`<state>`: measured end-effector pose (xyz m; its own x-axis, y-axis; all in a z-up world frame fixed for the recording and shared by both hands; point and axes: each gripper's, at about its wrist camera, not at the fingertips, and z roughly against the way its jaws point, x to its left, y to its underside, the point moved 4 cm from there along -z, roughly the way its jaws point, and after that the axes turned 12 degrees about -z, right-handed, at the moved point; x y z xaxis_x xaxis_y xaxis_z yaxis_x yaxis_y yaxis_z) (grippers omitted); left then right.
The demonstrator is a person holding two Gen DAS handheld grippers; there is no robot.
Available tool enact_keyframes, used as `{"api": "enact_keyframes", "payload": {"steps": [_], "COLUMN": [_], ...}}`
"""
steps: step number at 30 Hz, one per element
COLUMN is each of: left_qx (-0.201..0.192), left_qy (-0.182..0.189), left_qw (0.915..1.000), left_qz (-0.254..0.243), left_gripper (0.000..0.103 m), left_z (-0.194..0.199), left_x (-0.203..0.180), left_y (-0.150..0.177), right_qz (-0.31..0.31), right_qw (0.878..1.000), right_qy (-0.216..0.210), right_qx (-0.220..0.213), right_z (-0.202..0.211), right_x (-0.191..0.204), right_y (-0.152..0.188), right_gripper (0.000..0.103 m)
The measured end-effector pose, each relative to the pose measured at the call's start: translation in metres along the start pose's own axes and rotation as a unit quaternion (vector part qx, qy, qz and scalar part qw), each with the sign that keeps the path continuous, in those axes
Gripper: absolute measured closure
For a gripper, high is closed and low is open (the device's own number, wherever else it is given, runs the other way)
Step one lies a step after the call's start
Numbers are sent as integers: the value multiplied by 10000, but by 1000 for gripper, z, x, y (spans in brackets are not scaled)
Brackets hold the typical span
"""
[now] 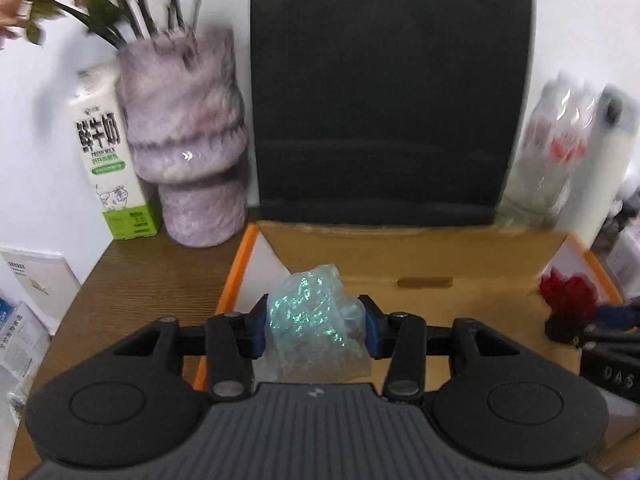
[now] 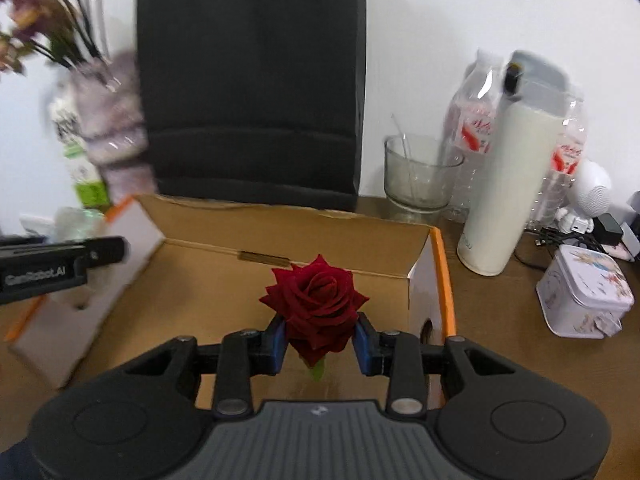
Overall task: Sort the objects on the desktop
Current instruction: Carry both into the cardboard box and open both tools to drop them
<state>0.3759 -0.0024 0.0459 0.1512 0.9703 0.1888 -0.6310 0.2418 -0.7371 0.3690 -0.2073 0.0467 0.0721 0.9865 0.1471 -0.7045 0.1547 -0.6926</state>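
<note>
My left gripper (image 1: 314, 330) is shut on a crumpled glittery clear wrapper (image 1: 316, 320) and holds it over the left part of an open cardboard box (image 1: 460, 256) with orange edges. My right gripper (image 2: 320, 340) is shut on a dark red rose (image 2: 316, 304) and holds it over the same box (image 2: 224, 236), near its right wall. The rose also shows at the right edge of the left wrist view (image 1: 568, 294). The left gripper's body shows at the left of the right wrist view (image 2: 60, 264).
A black bag (image 1: 392, 92) stands behind the box. A purple vase with flowers (image 1: 188, 140) and a milk carton (image 1: 108, 152) stand at the left. At the right are a glass bowl (image 2: 420, 176), a white tumbler (image 2: 508, 184), water bottles (image 2: 468, 128), a tin (image 2: 584, 292) and cables.
</note>
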Motion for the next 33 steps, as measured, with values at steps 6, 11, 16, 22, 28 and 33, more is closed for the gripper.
{"api": "enact_keyframes", "payload": {"steps": [6, 11, 16, 22, 28, 33], "left_qx": [1219, 1347, 896, 247, -768, -1451], "left_qy": [313, 187, 367, 276, 153, 454], "left_qw": [9920, 9902, 9921, 9934, 9945, 9862], "left_qz": [-47, 331, 803, 1087, 692, 649], "left_gripper": [58, 52, 28, 0, 0, 0], "left_z": [-42, -37, -18, 35, 149, 245], "left_x": [-15, -10, 2, 4, -21, -36], "left_y": [24, 28, 9, 7, 29, 88], "right_qz": [168, 388, 115, 85, 33, -164], "right_qw": [9987, 9976, 9996, 9999, 9991, 9940], "right_qy": [404, 496, 194, 18, -197, -762], "right_qx": [264, 293, 170, -92, -370, -761], "right_z": [-46, -56, -37, 20, 106, 194], "right_x": [-12, -16, -15, -10, -17, -24], "right_y": [-4, -14, -24, -21, 31, 101], "right_gripper": [67, 64, 25, 19, 16, 8]}}
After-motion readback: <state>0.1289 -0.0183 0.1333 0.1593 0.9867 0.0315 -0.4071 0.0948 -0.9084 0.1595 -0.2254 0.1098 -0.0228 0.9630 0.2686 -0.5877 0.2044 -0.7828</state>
